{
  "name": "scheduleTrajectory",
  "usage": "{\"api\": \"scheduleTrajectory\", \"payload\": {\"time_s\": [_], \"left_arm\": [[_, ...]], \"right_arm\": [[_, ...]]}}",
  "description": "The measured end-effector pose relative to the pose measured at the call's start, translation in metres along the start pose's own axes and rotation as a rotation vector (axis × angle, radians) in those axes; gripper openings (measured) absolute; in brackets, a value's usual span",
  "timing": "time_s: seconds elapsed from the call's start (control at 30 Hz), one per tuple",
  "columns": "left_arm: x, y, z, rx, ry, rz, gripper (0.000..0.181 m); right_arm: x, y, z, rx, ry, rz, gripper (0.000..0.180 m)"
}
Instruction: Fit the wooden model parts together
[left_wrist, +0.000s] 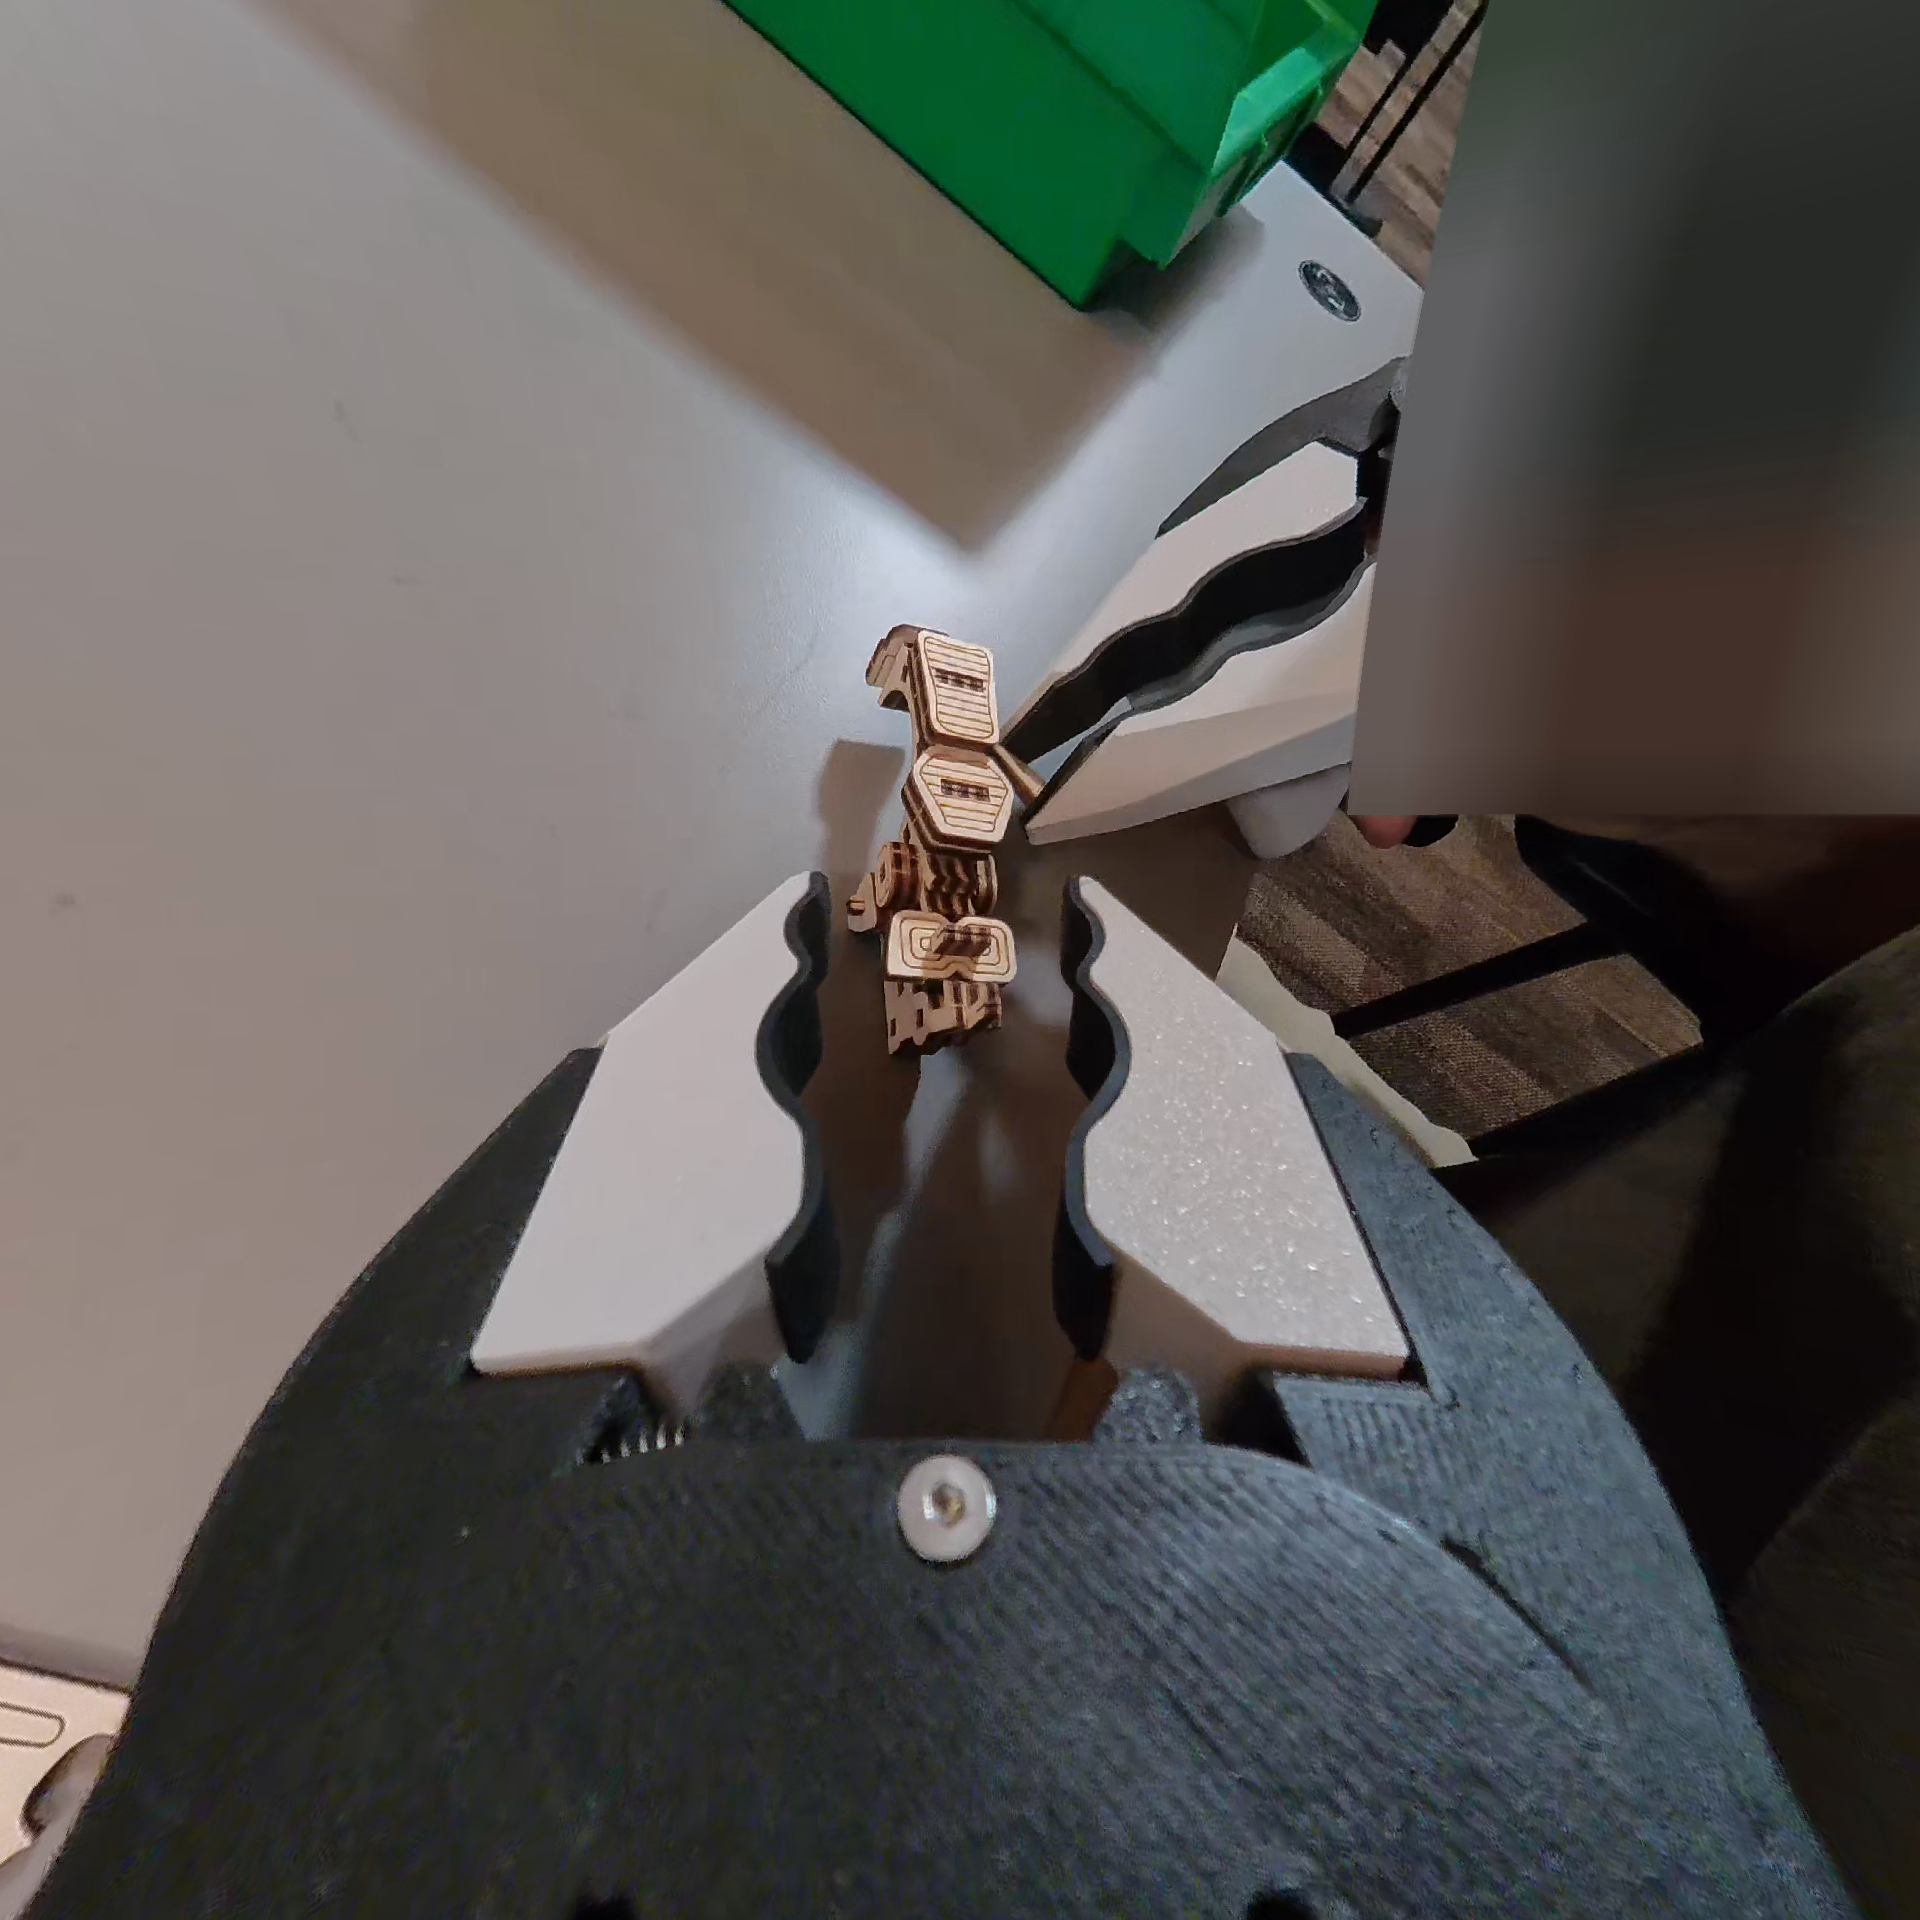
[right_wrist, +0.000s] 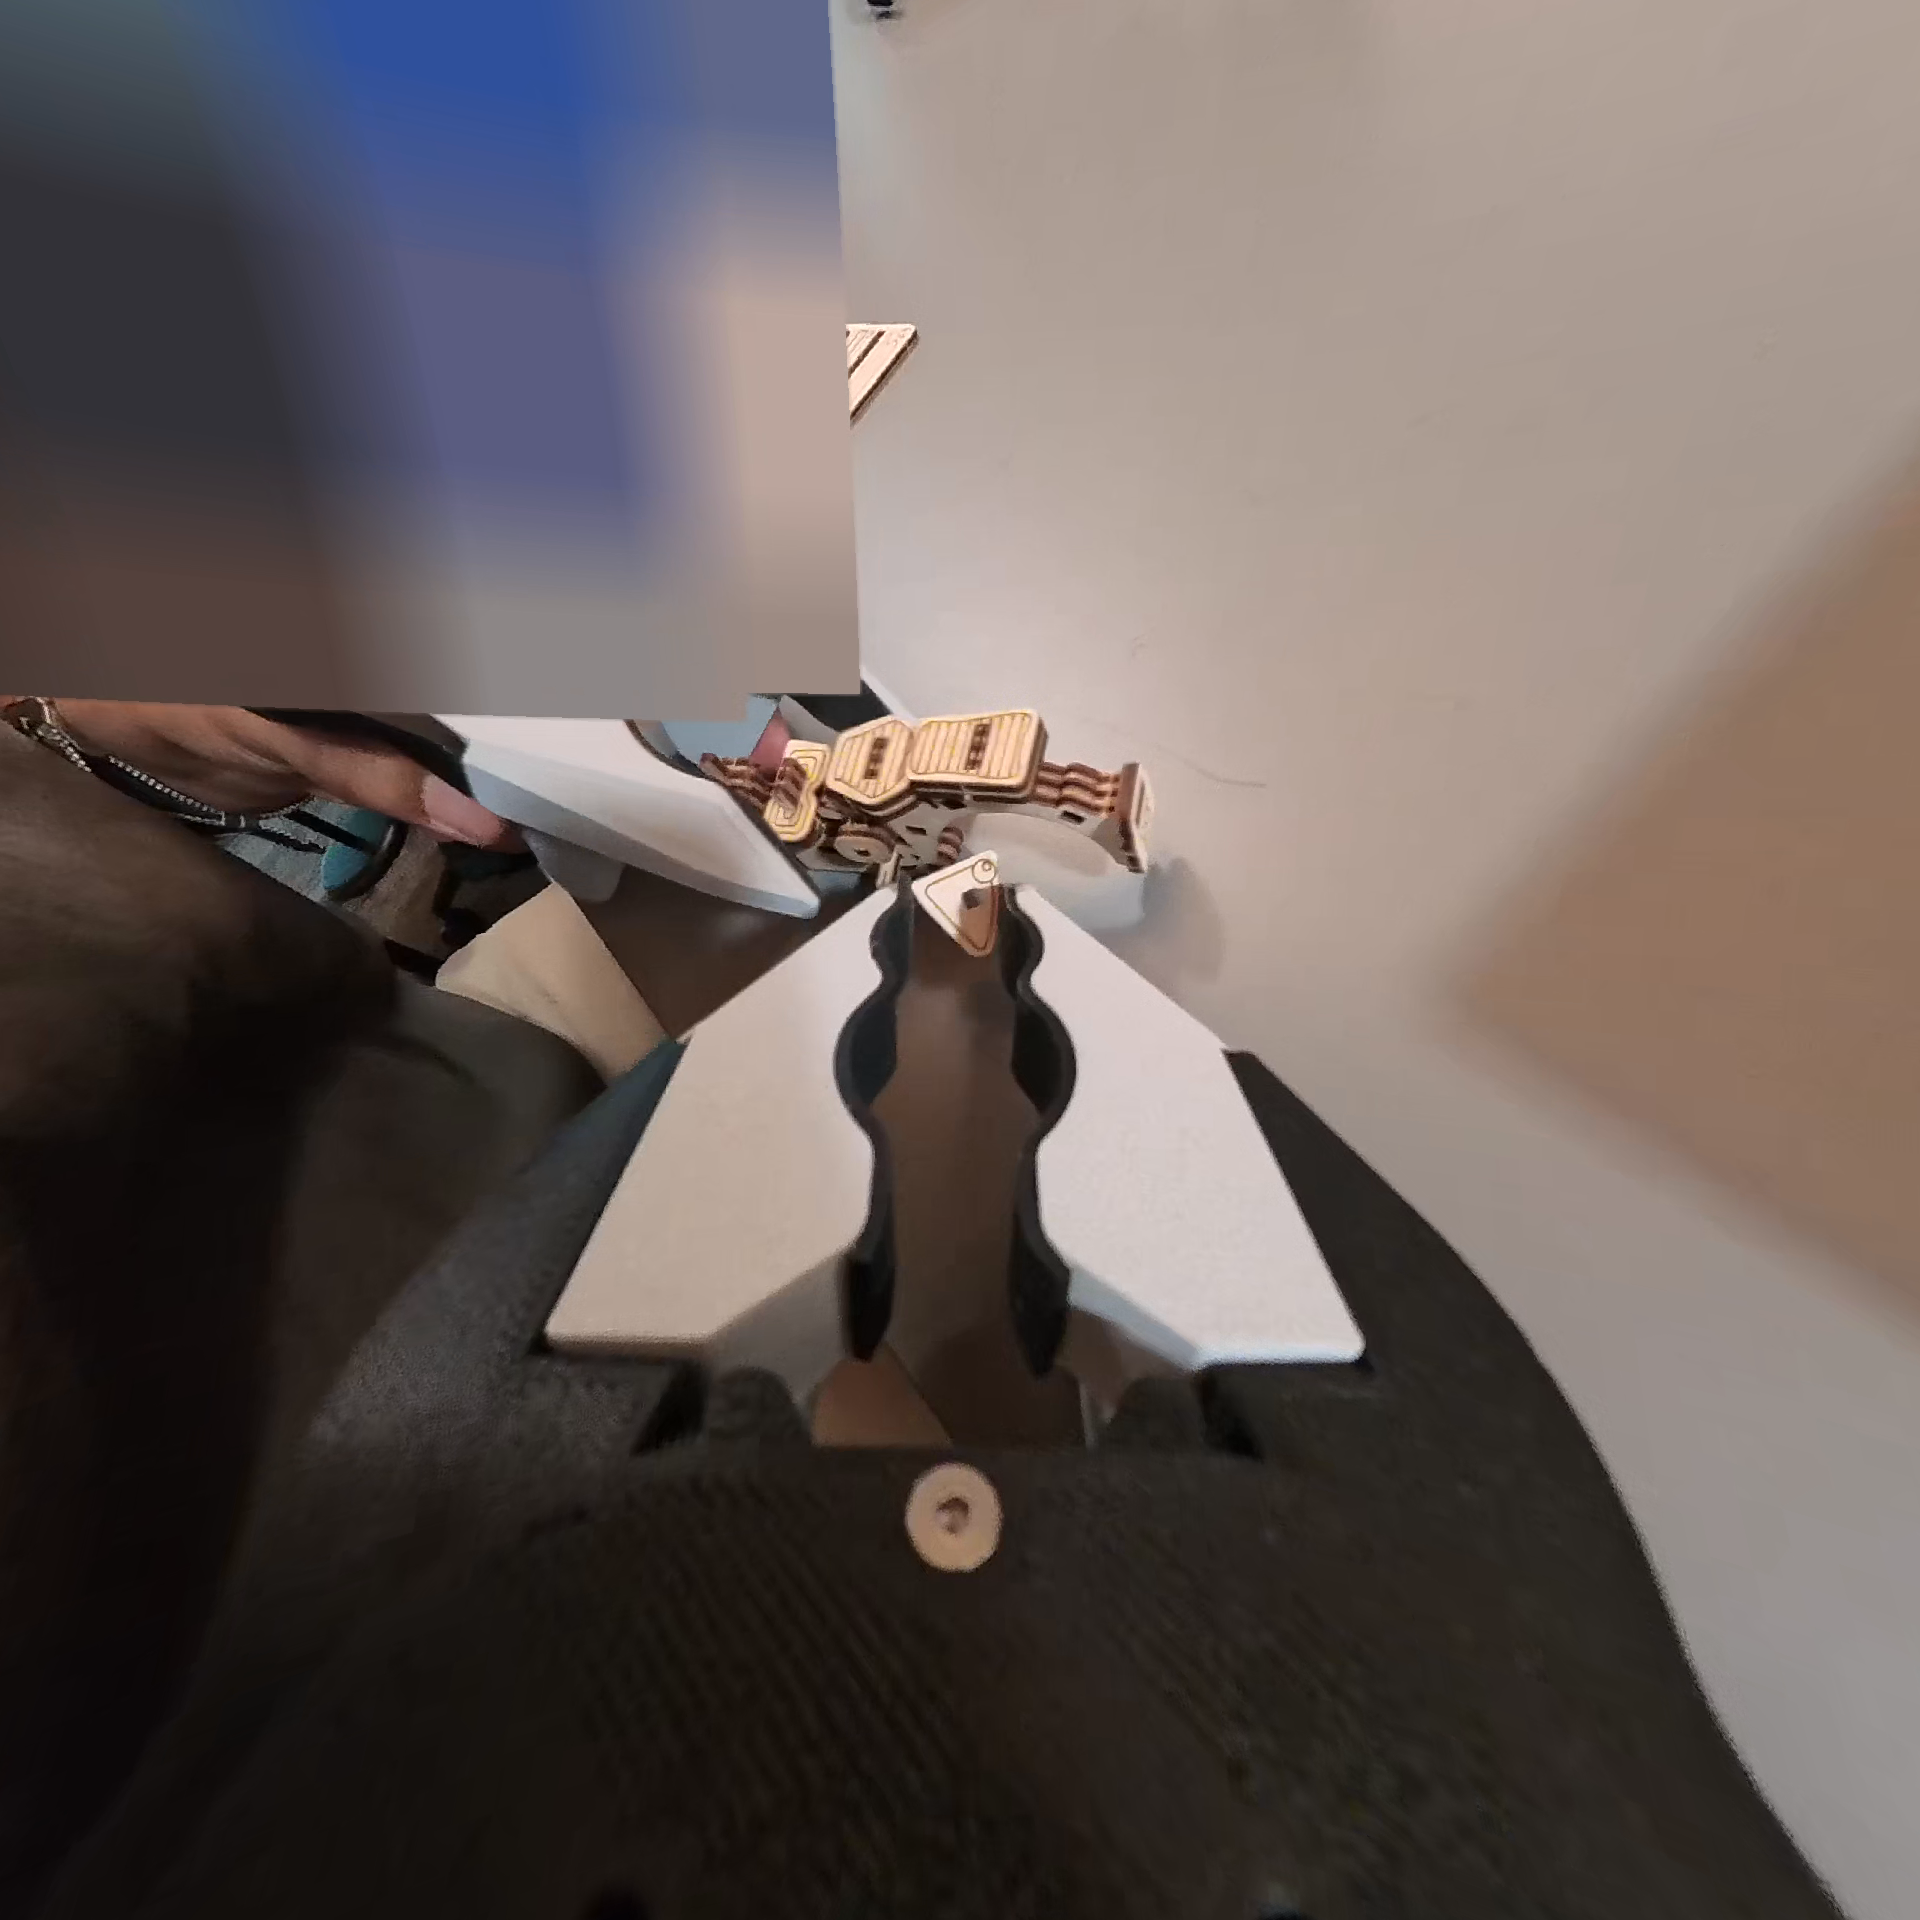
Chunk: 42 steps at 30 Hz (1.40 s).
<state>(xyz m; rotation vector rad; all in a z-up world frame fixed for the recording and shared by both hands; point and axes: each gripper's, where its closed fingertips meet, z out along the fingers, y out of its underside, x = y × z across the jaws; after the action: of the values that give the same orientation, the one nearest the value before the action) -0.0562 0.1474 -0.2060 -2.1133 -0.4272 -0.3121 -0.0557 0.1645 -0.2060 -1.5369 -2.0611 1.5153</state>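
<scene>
A light wooden model (left_wrist: 951, 800) of stacked, engraved plates stands upright on the grey table (left_wrist: 364, 623). My left gripper (left_wrist: 945, 894) is open, with a finger on either side of the model's lower end and a gap to each. My right gripper (left_wrist: 1023, 779) reaches in from the right. It is shut on a small triangular wooden piece (right_wrist: 966, 904) and holds it against the side of the model (right_wrist: 935, 790). In the right wrist view, the right gripper (right_wrist: 958, 909) sits just below the model. One left finger (right_wrist: 665, 821) shows beside the model.
A green bin (left_wrist: 1039, 135) stands at the far end of the table. The table edge (left_wrist: 1236, 914) and carpeted floor (left_wrist: 1455, 935) lie just right of the model. A loose flat wooden piece (right_wrist: 878, 364) lies farther off. A person's hand (right_wrist: 312, 779) holds the left gripper. Left and right tips are no more than a few centimetres apart.
</scene>
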Motion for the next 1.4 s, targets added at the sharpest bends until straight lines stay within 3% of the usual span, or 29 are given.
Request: {"api": "scheduleTrajectory", "payload": {"time_s": [0.93,1.4], "left_arm": [[0.001,0.012,-0.011,0.058,-0.053,0.054,0.036],[0.038,0.02,-0.004,0.047,0.078,0.084,0.034]], "right_arm": [[-0.019,-0.015,-0.014,0.071,0.087,-0.146,0.015],[-0.01,-0.029,-0.036,0.203,0.088,-0.043,0.015]]}}
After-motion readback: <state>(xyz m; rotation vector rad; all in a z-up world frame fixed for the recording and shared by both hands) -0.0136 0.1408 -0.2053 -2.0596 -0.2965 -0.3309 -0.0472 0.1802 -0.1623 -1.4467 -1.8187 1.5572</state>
